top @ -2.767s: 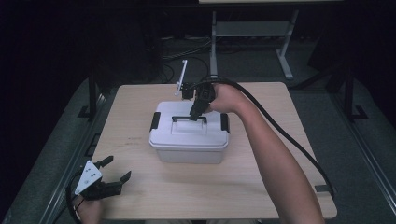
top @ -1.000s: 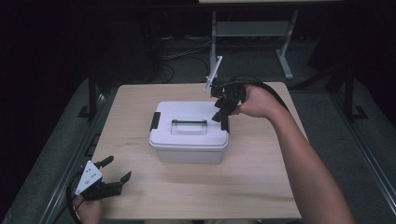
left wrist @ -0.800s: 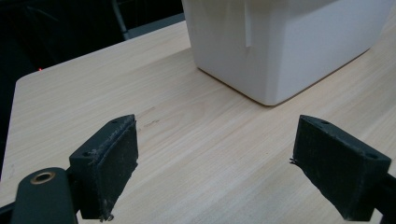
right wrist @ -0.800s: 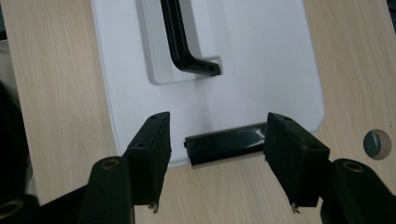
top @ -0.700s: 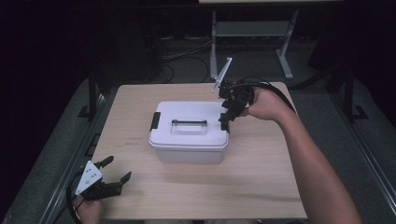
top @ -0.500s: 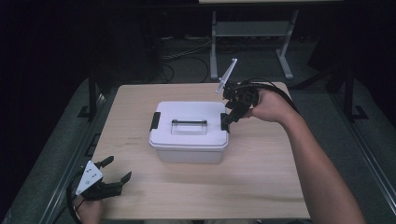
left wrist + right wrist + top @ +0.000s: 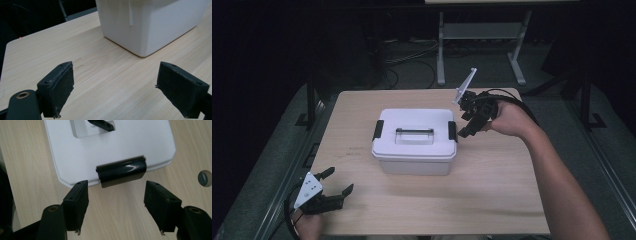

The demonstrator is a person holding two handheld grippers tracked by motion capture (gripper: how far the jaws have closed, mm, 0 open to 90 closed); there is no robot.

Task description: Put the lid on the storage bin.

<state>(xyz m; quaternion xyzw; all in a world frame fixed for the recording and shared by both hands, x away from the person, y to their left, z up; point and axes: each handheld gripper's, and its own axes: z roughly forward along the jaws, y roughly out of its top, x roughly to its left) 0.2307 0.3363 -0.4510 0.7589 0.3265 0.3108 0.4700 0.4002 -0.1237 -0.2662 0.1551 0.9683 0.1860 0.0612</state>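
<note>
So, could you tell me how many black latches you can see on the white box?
2: the left latch on the lid's left end, the right latch on its right end, nearest the right gripper.

surface: wooden table (image 7: pixel 492 200) | on it: white lidded box (image 7: pixel 414 147), centre

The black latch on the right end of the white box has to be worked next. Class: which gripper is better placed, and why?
Right. The right gripper hovers just off that black latch, jaws open and lined up either side of it. The left gripper rests open at the table's near left corner, apart from the white box.
</note>
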